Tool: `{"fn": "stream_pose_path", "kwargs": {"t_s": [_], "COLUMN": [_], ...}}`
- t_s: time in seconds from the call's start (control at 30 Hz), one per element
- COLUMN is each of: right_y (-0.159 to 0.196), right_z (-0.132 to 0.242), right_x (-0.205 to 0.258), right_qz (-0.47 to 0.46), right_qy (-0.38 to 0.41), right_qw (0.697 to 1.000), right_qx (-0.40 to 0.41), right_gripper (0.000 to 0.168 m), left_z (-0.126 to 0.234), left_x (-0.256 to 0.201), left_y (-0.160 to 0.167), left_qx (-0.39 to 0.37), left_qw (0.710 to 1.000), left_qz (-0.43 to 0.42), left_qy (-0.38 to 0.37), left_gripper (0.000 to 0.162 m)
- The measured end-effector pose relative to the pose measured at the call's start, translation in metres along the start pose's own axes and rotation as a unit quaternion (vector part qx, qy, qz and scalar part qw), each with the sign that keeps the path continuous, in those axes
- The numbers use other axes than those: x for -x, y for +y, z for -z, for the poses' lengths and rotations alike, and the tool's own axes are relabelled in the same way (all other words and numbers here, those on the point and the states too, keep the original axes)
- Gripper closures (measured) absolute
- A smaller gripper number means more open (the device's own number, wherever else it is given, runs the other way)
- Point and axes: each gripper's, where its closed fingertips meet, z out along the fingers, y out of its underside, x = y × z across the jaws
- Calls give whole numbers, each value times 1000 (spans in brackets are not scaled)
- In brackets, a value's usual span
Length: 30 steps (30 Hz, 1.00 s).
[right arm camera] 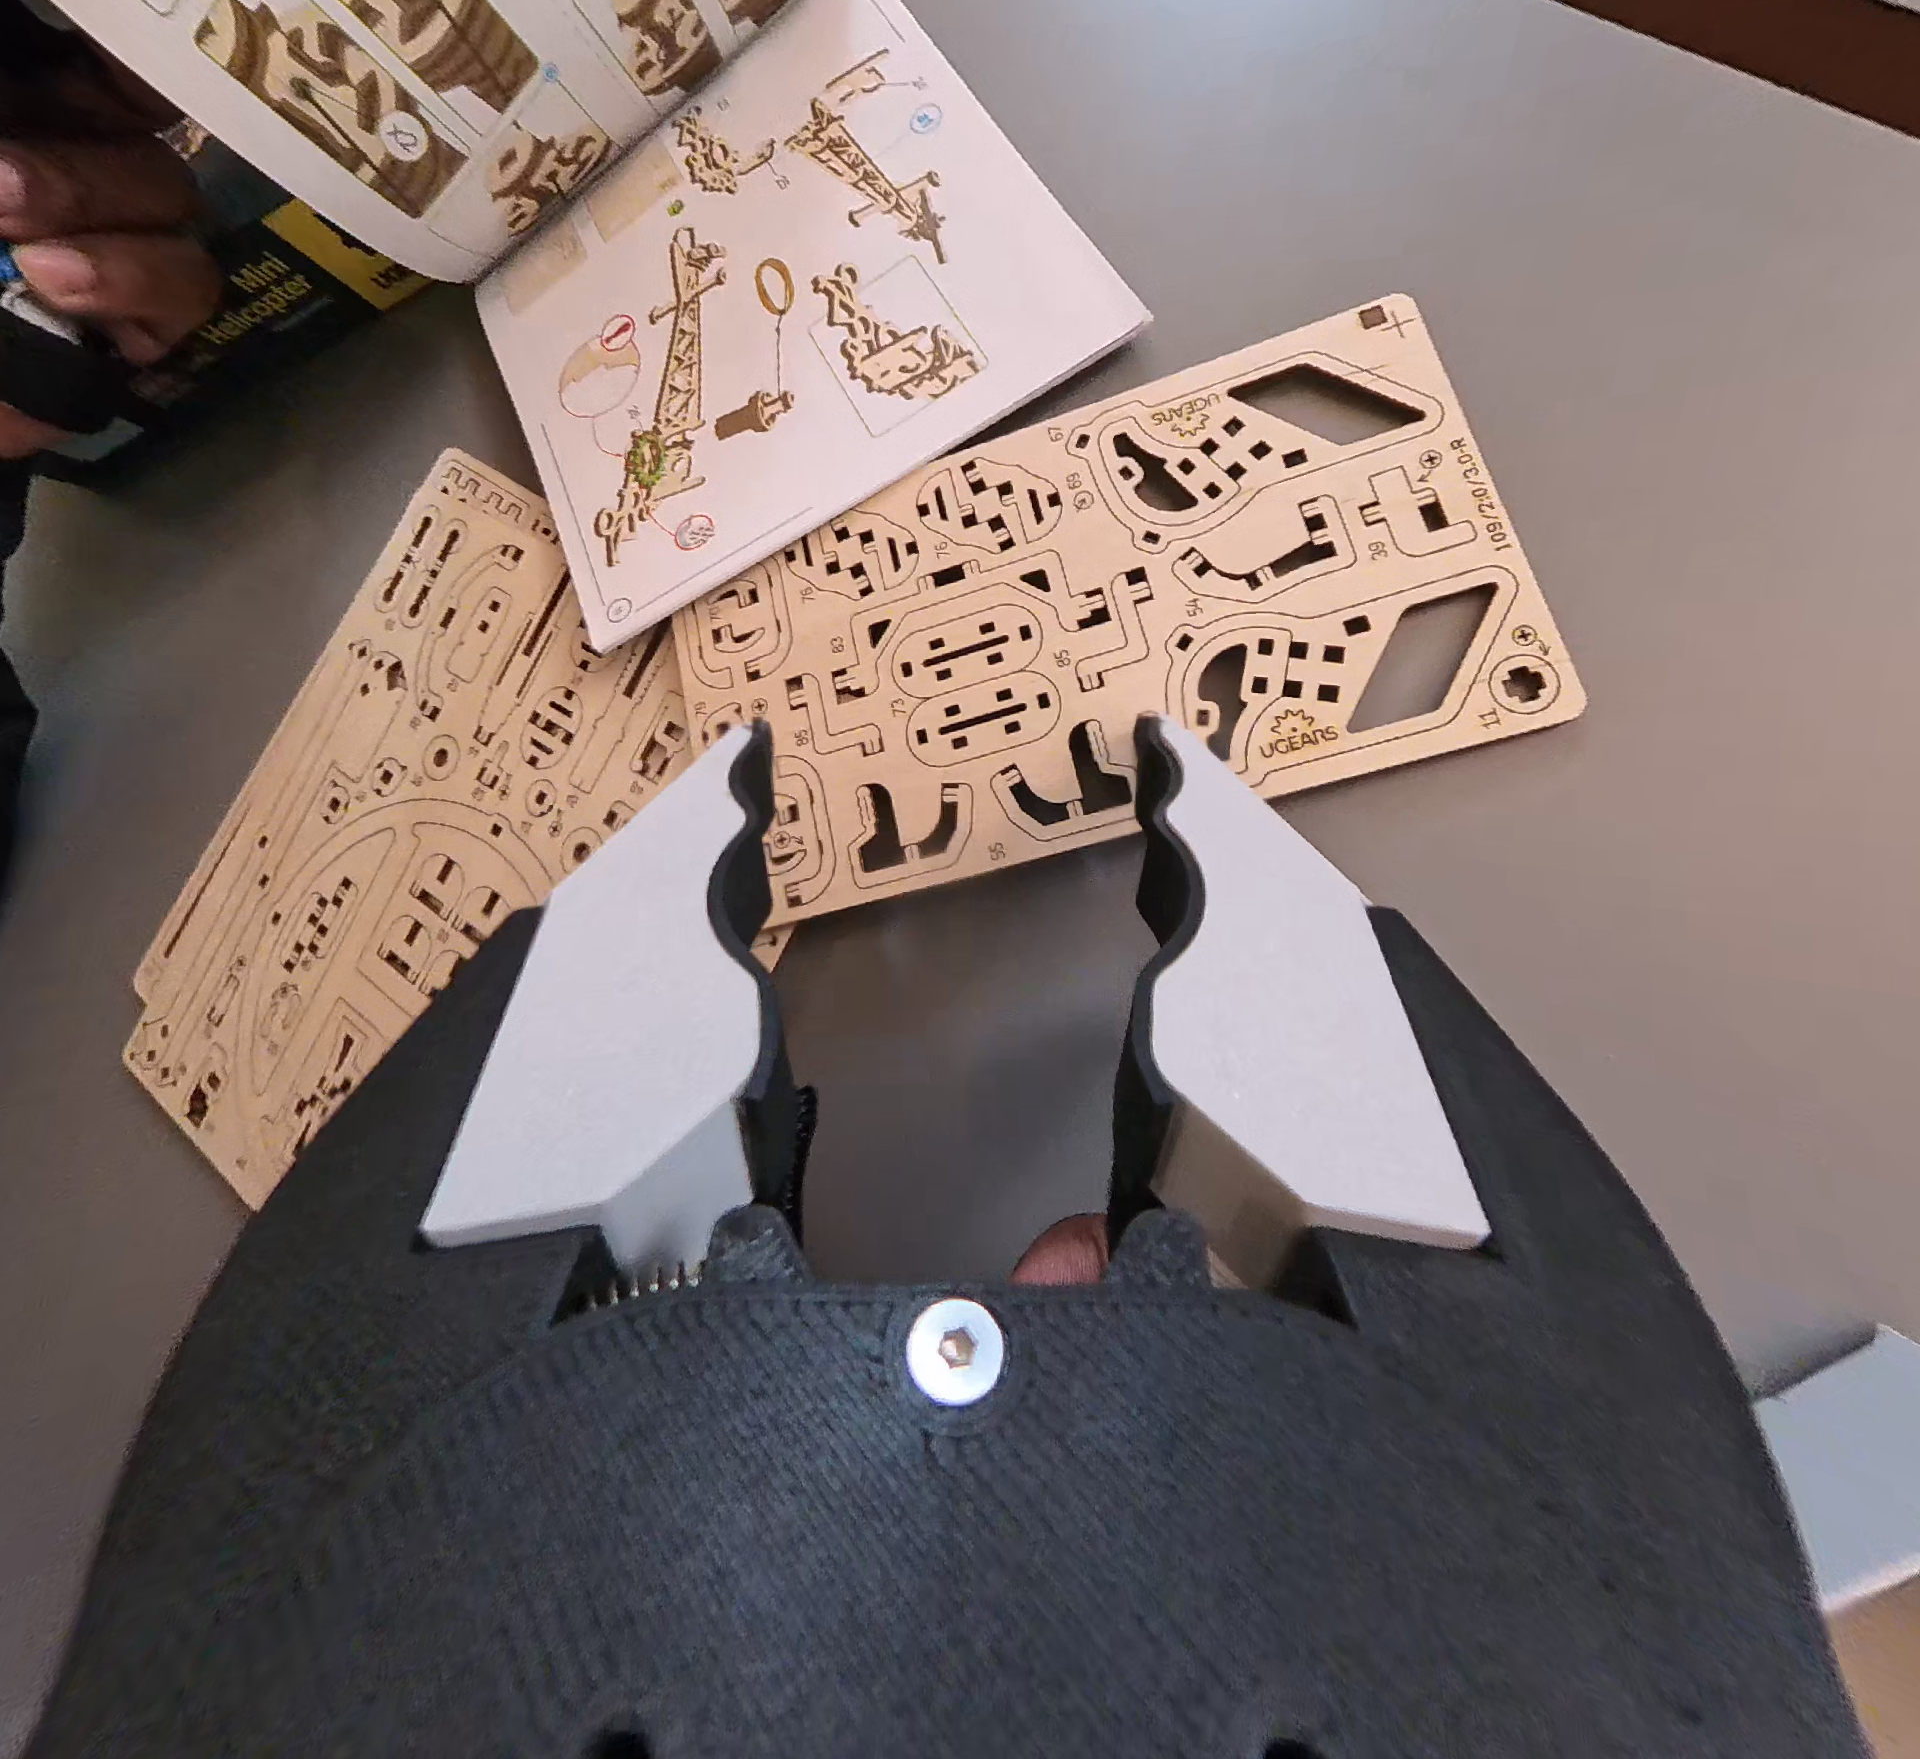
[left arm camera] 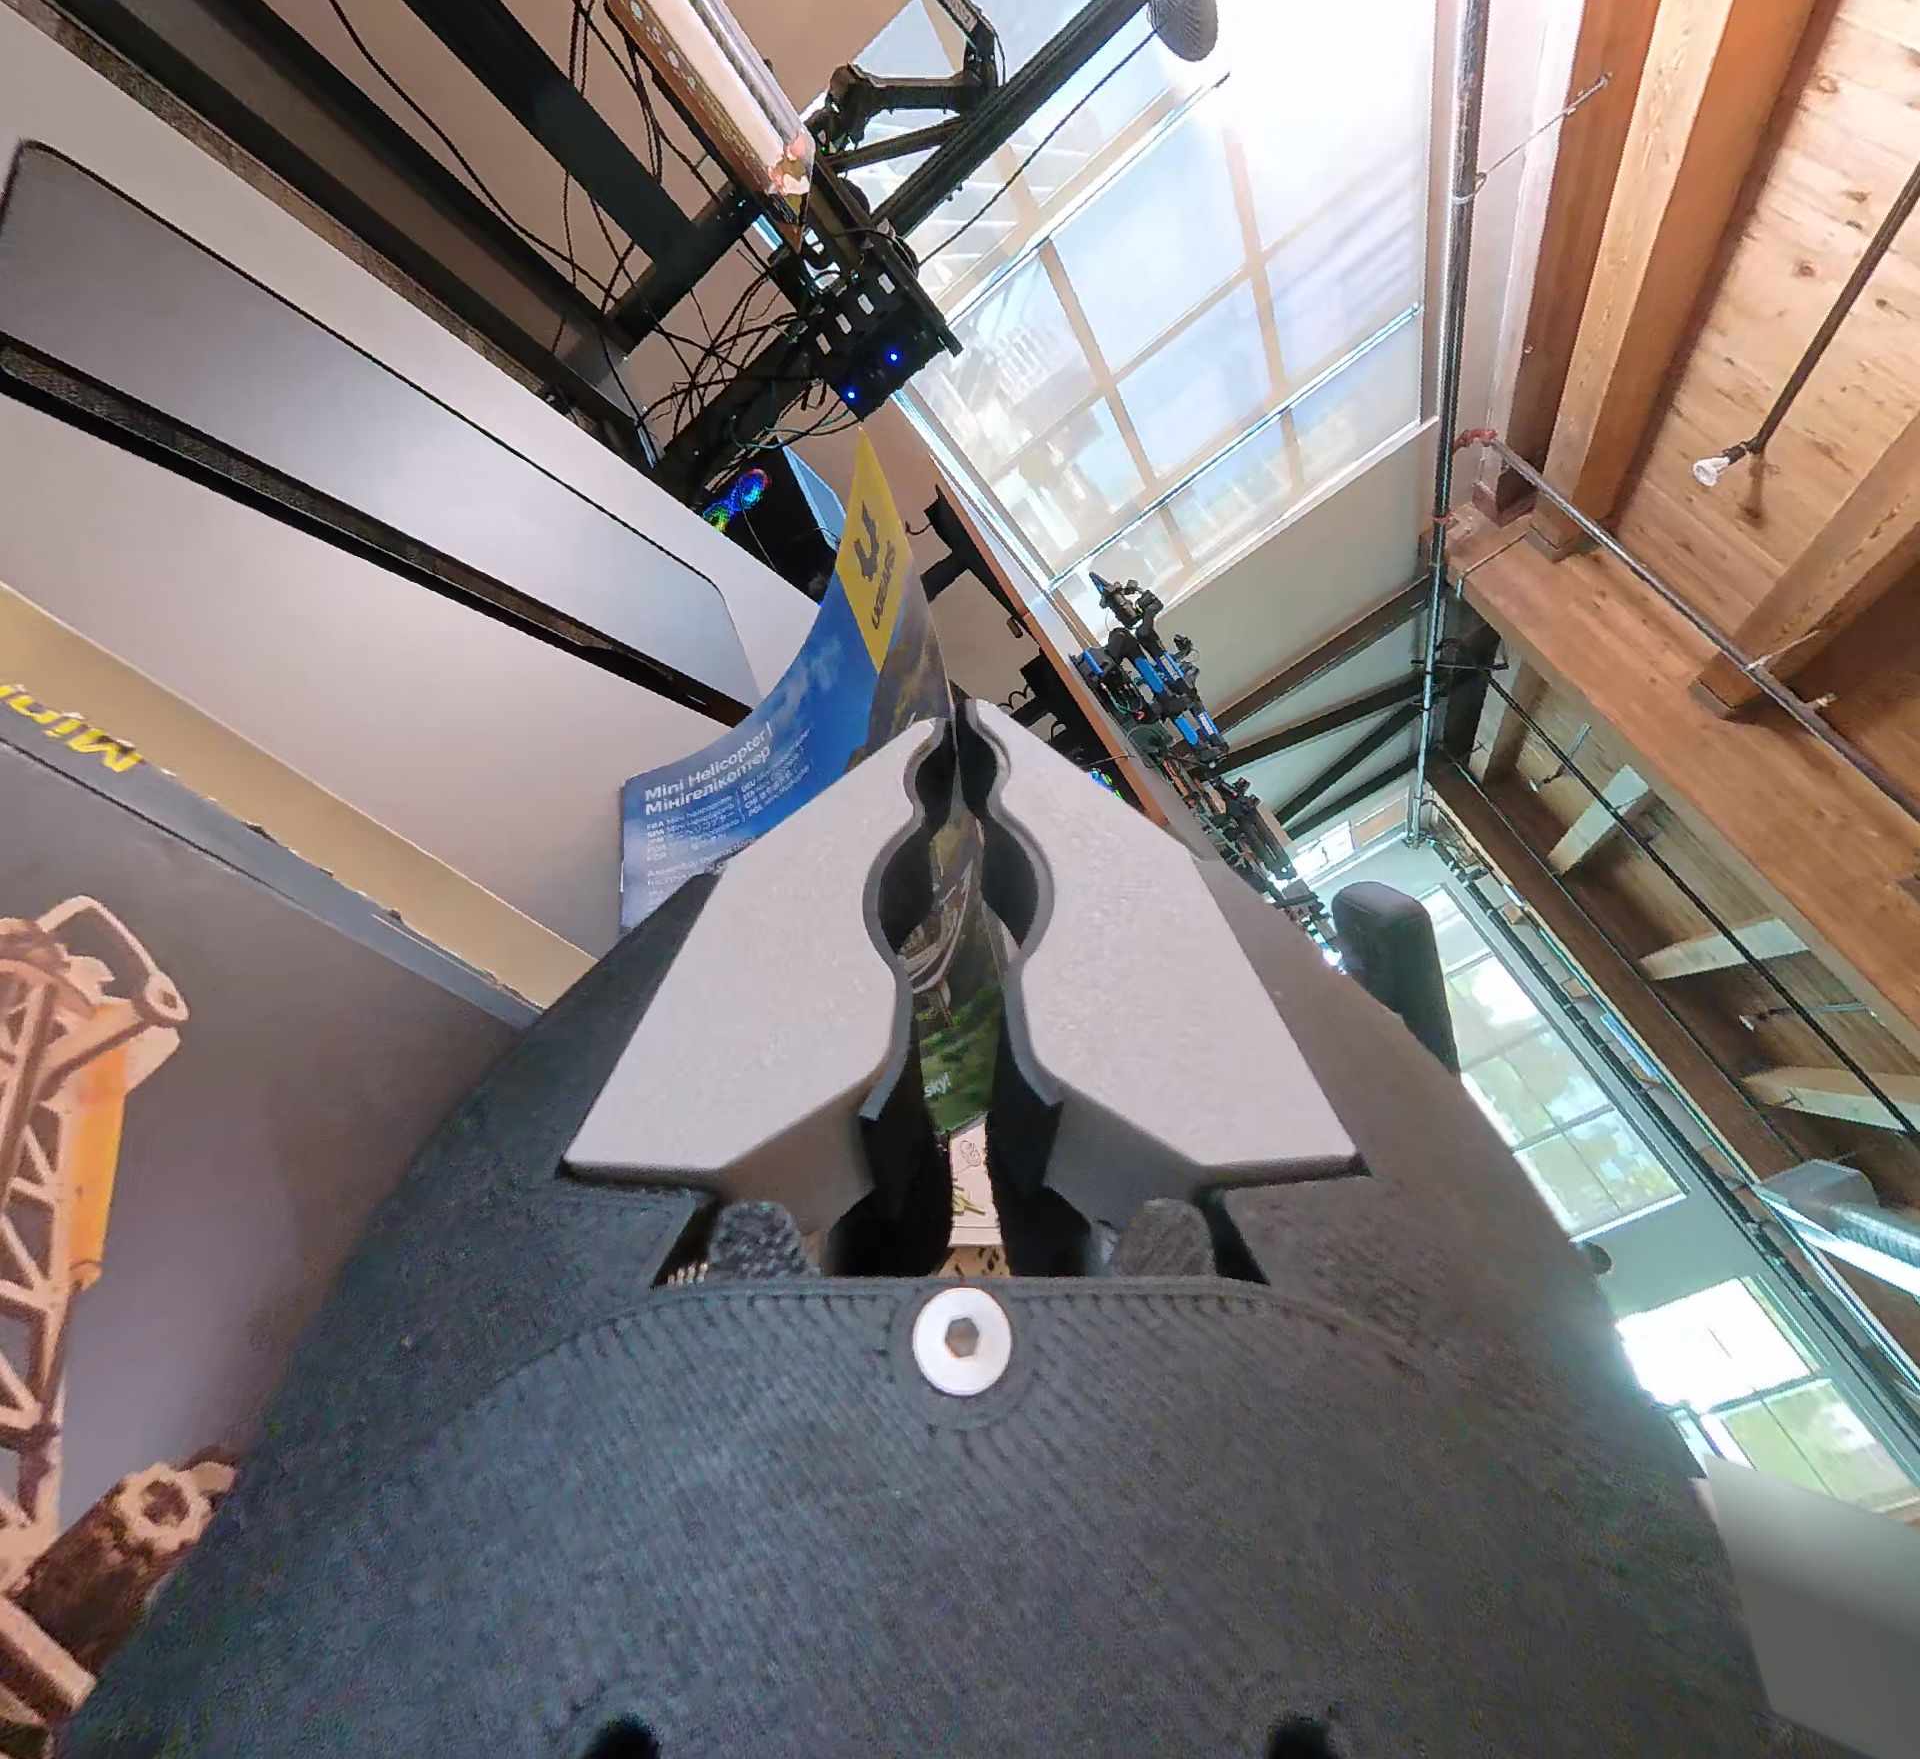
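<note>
My left gripper (left arm camera: 958, 722) points up and is shut on the cover of an instruction booklet (left arm camera: 831, 670), whose blue and yellow cover bends away to the left. In the right wrist view the same booklet (right arm camera: 790, 338) lies open, one half flat on the grey table (right arm camera: 1455, 275), the other half lifted at top left. My right gripper (right arm camera: 951, 738) is open and empty, just above the near edge of a laser-cut plywood parts sheet (right arm camera: 1122, 608). A second plywood sheet (right arm camera: 395, 826) lies to its left, partly under it and the booklet.
A dark kit box (right arm camera: 249, 307) lies under the lifted booklet half, and shows close in the left wrist view (left arm camera: 156, 1138). A person's hand (right arm camera: 73, 255) is at the far left. A laptop (left arm camera: 312, 462) stands behind. Windows, camera rigs and wooden beams are overhead. My right fingertips sit around 25 cm from my left ones.
</note>
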Motion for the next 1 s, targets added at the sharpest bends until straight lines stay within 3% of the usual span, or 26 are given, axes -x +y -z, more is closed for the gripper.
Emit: {"fn": "stream_pose_path", "kwargs": {"t_s": [0.03,0.23,0.37,0.5,0.63,1.0], "right_y": [-1,-31,-51,-53,-66,-41], "right_z": [1,10,-9,-30,-37,-18], "right_x": [0,-3,-38,-87,-85,-71], "right_qz": [2,18,47,58,79,156], "right_qy": [-2,3,81,217,253,225], "right_qw": [1000,1000,995,969,959,952], "right_qx": [-2,-25,28,102,98,133], "right_gripper": [97,98,97,92,92,93], "left_z": [0,3,8,11,14,24], "left_x": [1,7,11,14,16,23], "left_y": [0,-6,-11,-15,-19,-30], "left_qx": [0,-4,-11,-13,-17,-28], "left_qw": [1000,1000,1000,1000,1000,999], "left_qz": [-1,-7,-2,-6,-6,1], "left_qy": [-1,-13,-17,-23,-26,-30], "left_gripper": [162,162,162,162,162,162]}}
